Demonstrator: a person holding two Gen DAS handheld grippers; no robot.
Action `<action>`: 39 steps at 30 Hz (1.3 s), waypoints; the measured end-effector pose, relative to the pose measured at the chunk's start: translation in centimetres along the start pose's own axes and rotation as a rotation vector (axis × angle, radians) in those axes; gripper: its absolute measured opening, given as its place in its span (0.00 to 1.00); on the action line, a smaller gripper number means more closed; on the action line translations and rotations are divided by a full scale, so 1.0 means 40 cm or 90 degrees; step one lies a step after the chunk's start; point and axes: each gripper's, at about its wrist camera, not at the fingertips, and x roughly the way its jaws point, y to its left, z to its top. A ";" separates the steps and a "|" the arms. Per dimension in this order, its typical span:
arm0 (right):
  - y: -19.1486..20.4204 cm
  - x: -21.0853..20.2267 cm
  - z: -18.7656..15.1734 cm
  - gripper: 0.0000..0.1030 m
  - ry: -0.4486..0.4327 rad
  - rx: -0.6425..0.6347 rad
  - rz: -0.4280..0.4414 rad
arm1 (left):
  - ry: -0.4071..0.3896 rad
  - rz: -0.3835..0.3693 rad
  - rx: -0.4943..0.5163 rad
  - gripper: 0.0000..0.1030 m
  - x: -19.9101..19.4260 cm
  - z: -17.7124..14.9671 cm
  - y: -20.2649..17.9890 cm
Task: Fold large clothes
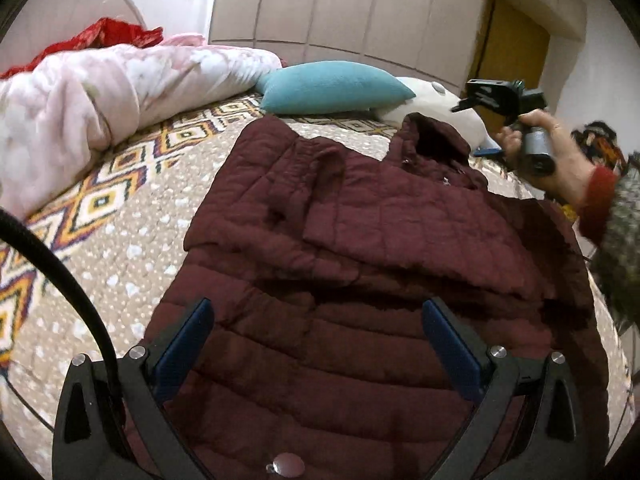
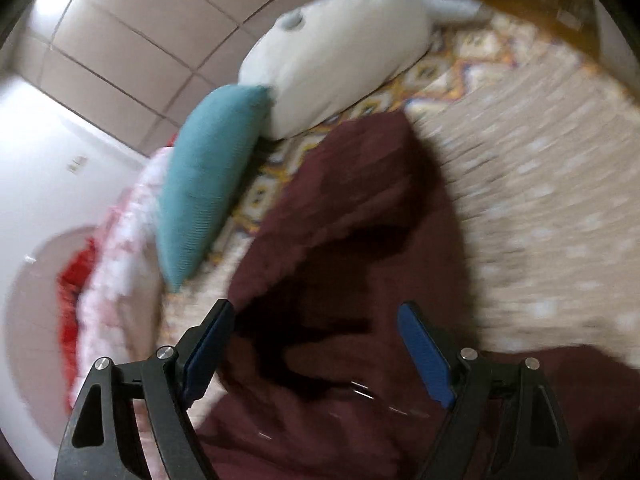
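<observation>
— Where's the fold at?
— Maroon quilted coat (image 1: pixel 360 240) lies mid-frame on the bed (image 1: pixel 132 248), sleeves apparently folded in; the body fold seems left. My left gripper (image 1: pixel 318 336) and right gripper (image 2: pixel 316 344), jaws released, hold nothing.

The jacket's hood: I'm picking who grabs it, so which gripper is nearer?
Right. The right gripper hangs open just over the hood; the left gripper is over the jacket's hem.

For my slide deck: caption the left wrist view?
Open left gripper above a maroon quilted jacket on the bed.
</observation>
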 end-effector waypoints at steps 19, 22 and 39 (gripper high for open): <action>0.208 -0.121 -0.062 0.09 -0.108 -0.148 -0.033 | 0.016 -0.022 -0.025 1.00 0.043 -0.018 0.036; 0.279 -0.247 -0.158 0.08 -0.099 -0.206 -0.048 | 0.012 -0.014 -0.024 1.00 0.037 -0.016 0.036; 0.111 -0.336 -0.936 0.09 0.092 -0.297 -0.045 | -0.028 0.047 -0.023 1.00 -0.331 0.042 0.093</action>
